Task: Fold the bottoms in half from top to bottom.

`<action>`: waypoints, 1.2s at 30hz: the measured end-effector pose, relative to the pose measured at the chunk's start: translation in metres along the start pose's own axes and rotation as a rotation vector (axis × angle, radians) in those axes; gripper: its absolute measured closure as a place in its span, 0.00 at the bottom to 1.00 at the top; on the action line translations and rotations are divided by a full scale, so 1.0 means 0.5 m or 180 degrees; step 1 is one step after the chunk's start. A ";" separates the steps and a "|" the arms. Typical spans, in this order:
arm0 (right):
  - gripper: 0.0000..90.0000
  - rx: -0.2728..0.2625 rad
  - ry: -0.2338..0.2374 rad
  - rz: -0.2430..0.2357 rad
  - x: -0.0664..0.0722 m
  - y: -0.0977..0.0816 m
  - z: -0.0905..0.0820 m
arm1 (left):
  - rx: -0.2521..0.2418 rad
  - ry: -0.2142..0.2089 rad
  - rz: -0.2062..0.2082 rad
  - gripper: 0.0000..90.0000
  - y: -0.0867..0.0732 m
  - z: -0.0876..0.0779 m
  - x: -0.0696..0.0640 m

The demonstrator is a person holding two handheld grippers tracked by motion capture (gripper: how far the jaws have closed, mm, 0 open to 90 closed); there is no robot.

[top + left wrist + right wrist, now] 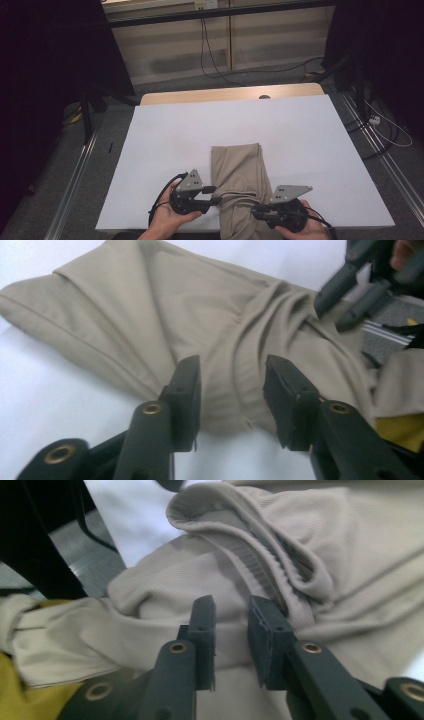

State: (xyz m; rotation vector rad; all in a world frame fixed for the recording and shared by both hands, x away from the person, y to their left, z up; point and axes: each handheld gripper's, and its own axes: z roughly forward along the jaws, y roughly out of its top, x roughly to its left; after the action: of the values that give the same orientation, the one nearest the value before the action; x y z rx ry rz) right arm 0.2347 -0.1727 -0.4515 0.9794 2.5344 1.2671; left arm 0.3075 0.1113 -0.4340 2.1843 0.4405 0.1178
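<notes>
While both grippers' fingers (186, 390) stand parted, the beige cloth (240, 165) overhangs the table edge.

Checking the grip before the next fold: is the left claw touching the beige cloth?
Cannot tell. In the left gripper view the left claw straddles a ridge of the beige cloth, but neither contact nor gap at the pads shows plainly.

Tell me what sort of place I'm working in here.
Probably a lab or recording workspace rather than a home: a white-covered table with beige cloth on it, aluminium rails on grey carpet either side, loose cables by the back wall, and dark curtains.
</notes>
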 end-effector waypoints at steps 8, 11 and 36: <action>0.84 0.0189 -0.0224 -0.0183 0.001 0.004 0.034 | 0.0289 -0.0265 0.0189 0.79 0.000 0.042 -0.024; 1.00 0.0216 -0.0220 -0.0096 -0.005 0.000 0.025 | 0.0161 -0.0277 0.0151 0.82 0.002 0.040 -0.027; 0.70 0.0196 -0.0638 0.0190 -0.038 -0.015 -0.022 | 0.0014 -0.0107 -0.0108 0.66 -0.002 0.039 -0.006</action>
State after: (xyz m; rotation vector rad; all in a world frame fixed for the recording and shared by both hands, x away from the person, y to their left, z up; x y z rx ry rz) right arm 0.2413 -0.1950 -0.4531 1.1410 2.4198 1.0521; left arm 0.3090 0.0961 -0.4466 2.1789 0.4588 0.0614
